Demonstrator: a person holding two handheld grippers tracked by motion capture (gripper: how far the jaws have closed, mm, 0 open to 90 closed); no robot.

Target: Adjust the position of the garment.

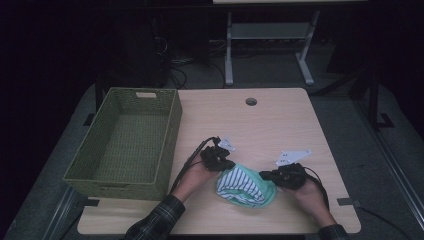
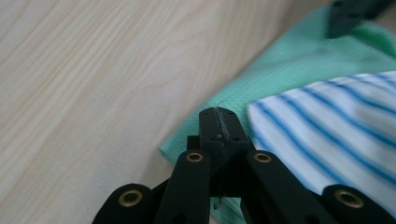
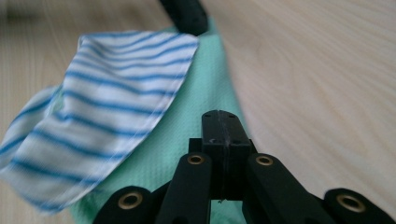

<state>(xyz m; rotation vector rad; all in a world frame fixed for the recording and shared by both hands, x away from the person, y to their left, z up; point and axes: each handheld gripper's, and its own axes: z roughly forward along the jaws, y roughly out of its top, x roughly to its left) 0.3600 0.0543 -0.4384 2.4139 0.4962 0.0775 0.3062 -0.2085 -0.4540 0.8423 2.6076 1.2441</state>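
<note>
Now my left gripper [image 2: 218,122] and right gripper [image 3: 221,125] are both clenched on the green cloth [image 1: 266,196] near the table's [image 1: 280,120] front edge; I'd lift evenly, keeping the striped cloth [image 1: 241,183] on top.

The high view looks forward and down from above the person's side, taking in the whole tabletop [image 1: 280,120] and the floor beyond. The left gripper view sits very low and close, facing along its closed jaws across a green cloth [image 2: 299,70]. The right gripper view is equally near, facing the opposite way. All three share the striped cloth [image 3: 107,116] lying on the green one.
</note>
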